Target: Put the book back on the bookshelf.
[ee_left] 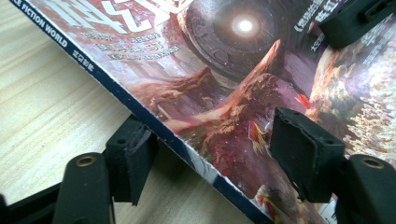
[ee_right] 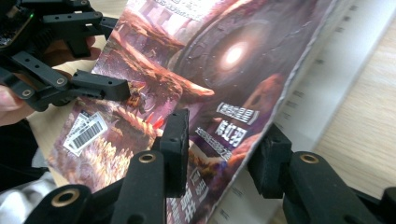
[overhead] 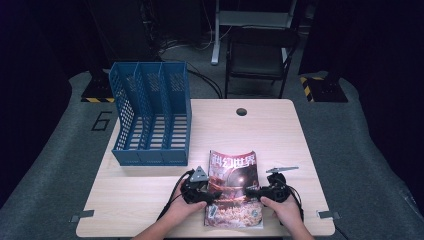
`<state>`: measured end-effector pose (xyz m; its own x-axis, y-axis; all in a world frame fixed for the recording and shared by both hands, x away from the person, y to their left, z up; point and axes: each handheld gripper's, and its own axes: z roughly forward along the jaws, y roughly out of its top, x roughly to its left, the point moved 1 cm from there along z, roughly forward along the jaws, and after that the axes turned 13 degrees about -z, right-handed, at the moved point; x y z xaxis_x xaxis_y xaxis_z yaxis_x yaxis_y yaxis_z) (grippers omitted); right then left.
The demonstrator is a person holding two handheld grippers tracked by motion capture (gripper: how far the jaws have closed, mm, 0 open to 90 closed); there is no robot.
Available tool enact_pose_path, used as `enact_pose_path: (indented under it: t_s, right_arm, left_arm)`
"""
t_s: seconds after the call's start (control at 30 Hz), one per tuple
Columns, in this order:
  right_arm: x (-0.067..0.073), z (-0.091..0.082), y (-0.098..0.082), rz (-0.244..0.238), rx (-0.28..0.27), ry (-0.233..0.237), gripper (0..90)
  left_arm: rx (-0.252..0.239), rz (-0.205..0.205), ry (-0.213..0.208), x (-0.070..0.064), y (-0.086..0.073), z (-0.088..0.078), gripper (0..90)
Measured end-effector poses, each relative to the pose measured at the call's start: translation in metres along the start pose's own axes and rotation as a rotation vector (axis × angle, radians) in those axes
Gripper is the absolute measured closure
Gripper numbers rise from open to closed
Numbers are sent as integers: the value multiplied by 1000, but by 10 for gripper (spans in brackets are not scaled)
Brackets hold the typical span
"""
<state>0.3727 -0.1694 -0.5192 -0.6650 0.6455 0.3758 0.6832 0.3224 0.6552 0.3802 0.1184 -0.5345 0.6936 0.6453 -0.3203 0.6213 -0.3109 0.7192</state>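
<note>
A magazine [overhead: 232, 190] with a reddish space picture on its cover lies at the table's front centre. My left gripper [overhead: 212, 196] comes at it from the left. In the left gripper view its jaws [ee_left: 217, 156] stand open astride the blue spine edge [ee_left: 154, 123], one pad beside the spine, the other over the cover. My right gripper [overhead: 250, 191] comes from the right. Its open jaws [ee_right: 225, 154] straddle the cover's lifted free edge [ee_right: 280, 107], with white pages [ee_right: 322, 88] showing beneath. The left gripper [ee_right: 116, 56] also appears at the far side of the cover.
A blue three-slot file rack [overhead: 150, 115] stands at the table's back left. A round cable hole [overhead: 241, 111] sits near the far edge. Behind the table is a dark chair [overhead: 260, 55]. The person's hands [overhead: 280, 210] reach in over the front edge.
</note>
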Motion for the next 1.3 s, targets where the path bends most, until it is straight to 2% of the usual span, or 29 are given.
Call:
enact_pose_path:
  t_s: [0.17,0.27,0.4,0.5,0.6,0.73,0.83,0.9,1.07,1.1,1.13,1.17,1.3]
  right_arm:
    - [-6,-4,-4,65,37,32,616]
    - [-8,-5,-4,56,45,41,618]
    - [-9,-4,-4,56,50,36,650]
    - [-8,-4,-3,85,62,42,653]
    - [-10,-2,-3,56,52,45,656]
    - [-9,-1,-2,60,55,55,656]
    - [-7,-1,-2,76,63,71,651]
    - [-7,-1,-3,83,67,82,637]
    - [-8,1,-3,67,69,107,643]
    - [-6,1,-2,87,80,114,650]
    - [-7,2,-3,69,76,112,652]
    - [-6,2,-2,87,84,127,656]
    - [-3,6,-2,79,95,148,671]
  left_arm:
    - [-10,-6,4,0,0,0,343]
    - [-10,-6,-1,2,0,0,363]
    - [-4,-56,-44,8,2,-3,455]
    - [-12,-46,-33,5,5,-6,523]
    - [-6,-10,-12,-1,8,-10,578]
    - [7,-33,-6,-3,10,-13,612]
    - [7,-87,-21,-1,11,-15,643]
    - [9,-101,-28,-1,11,-17,659]
    - [12,-118,-24,-3,14,-21,682]
    - [14,-118,-26,-3,15,-22,689]
    - [13,-122,-27,-3,16,-24,694]
    - [9,-126,-25,-3,17,-25,701]
    - [1,-123,-31,-4,20,-31,726]
